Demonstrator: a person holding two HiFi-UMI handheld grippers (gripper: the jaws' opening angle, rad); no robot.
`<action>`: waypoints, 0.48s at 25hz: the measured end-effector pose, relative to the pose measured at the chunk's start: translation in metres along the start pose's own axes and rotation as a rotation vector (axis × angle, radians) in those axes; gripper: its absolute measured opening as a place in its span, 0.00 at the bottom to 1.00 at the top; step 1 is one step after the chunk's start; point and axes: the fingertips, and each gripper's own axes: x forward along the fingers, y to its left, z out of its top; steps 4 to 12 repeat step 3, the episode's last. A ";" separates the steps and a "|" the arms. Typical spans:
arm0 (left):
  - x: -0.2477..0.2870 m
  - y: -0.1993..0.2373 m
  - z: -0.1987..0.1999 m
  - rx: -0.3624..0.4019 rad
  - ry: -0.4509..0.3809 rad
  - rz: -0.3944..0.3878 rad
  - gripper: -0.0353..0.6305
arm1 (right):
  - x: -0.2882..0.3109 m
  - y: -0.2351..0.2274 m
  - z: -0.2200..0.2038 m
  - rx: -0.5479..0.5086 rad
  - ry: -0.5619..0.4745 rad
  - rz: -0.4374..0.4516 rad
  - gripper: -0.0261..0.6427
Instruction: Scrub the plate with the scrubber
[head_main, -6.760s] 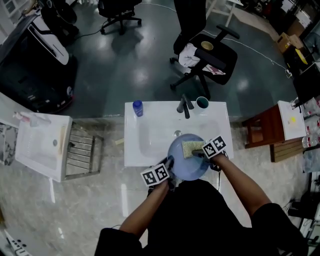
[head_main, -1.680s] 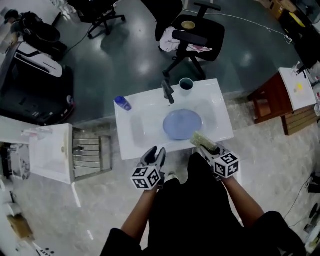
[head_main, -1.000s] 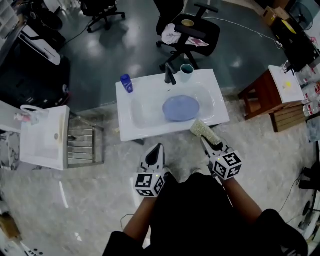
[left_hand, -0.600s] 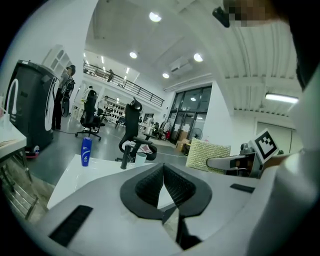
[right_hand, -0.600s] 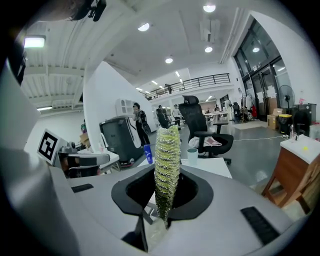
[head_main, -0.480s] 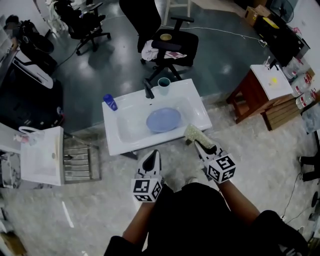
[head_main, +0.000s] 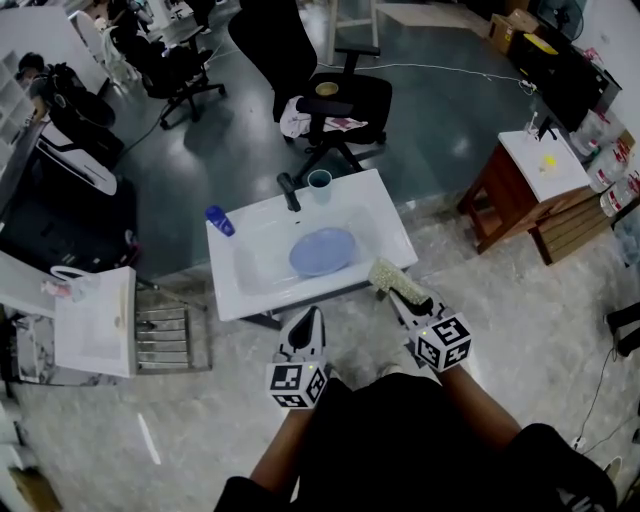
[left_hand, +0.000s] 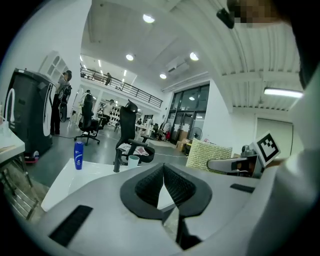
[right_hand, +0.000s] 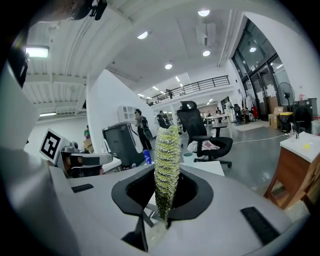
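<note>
The round blue plate (head_main: 322, 250) lies flat in the basin of the white sink (head_main: 250, 295), with neither gripper near it. Both grippers hang in front of the sink, over the floor. My left gripper (head_main: 312, 316) (left_hand: 163, 171) is shut with nothing between its jaws. My right gripper (head_main: 402, 293) (right_hand: 167, 200) is shut on the yellow-green scrubber (head_main: 385, 275) (right_hand: 166, 160), which stands up from the jaws near the sink's front right corner. The scrubber (left_hand: 207, 155) also shows at the right of the left gripper view.
On the sink's back edge stand a blue bottle (head_main: 219, 220), a dark faucet (head_main: 289, 190) and a teal cup (head_main: 320, 181). A black office chair (head_main: 335, 100) is behind it. A second white basin (head_main: 95, 320) and metal rack (head_main: 170, 335) stand left, a wooden stool (head_main: 520, 200) right.
Both grippers have drawn back from the sink toward the person and risen a little, the scrubber still in the right one. The plate stays in the basin.
</note>
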 end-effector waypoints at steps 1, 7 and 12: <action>0.001 -0.005 0.000 0.000 0.000 0.002 0.06 | -0.004 -0.002 0.002 -0.001 -0.001 0.004 0.13; 0.003 -0.014 0.000 0.000 0.001 0.005 0.06 | -0.011 -0.007 0.004 -0.004 -0.004 0.011 0.13; 0.003 -0.014 0.000 0.000 0.001 0.005 0.06 | -0.011 -0.007 0.004 -0.004 -0.004 0.011 0.13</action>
